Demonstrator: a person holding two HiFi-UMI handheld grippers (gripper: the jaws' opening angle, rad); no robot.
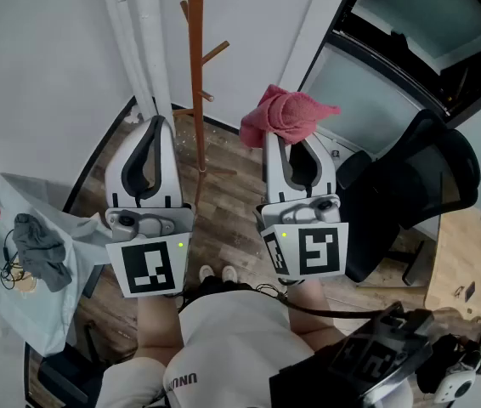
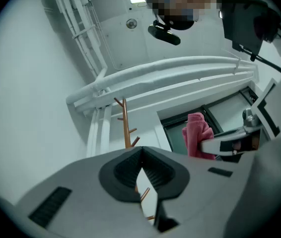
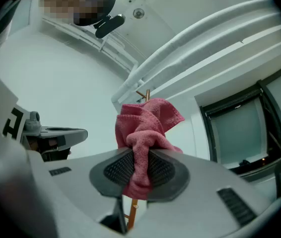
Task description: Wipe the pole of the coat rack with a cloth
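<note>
The brown wooden coat rack pole (image 1: pixel 196 75) stands upright in the corner, with short pegs on its sides. It lies between my two grippers and farther away. My right gripper (image 1: pixel 285 139) is shut on a pink cloth (image 1: pixel 285 113), which bunches up above the jaws to the right of the pole, apart from it. In the right gripper view the pink cloth (image 3: pixel 145 128) hides most of the pole (image 3: pixel 147 93) behind my right gripper (image 3: pixel 139 158). My left gripper (image 1: pixel 157 126) is shut with nothing in it; the left gripper view has the pole (image 2: pixel 126 125) beyond the left gripper (image 2: pixel 141 153).
White pipes (image 1: pixel 143 41) run up the wall left of the pole. A black office chair (image 1: pixel 410 189) and a round wooden table (image 1: pixel 466 262) stand at the right. A covered table (image 1: pixel 49 313) with a grey rag (image 1: pixel 38 249) is at the left. A glass door (image 1: pixel 385 75) is behind.
</note>
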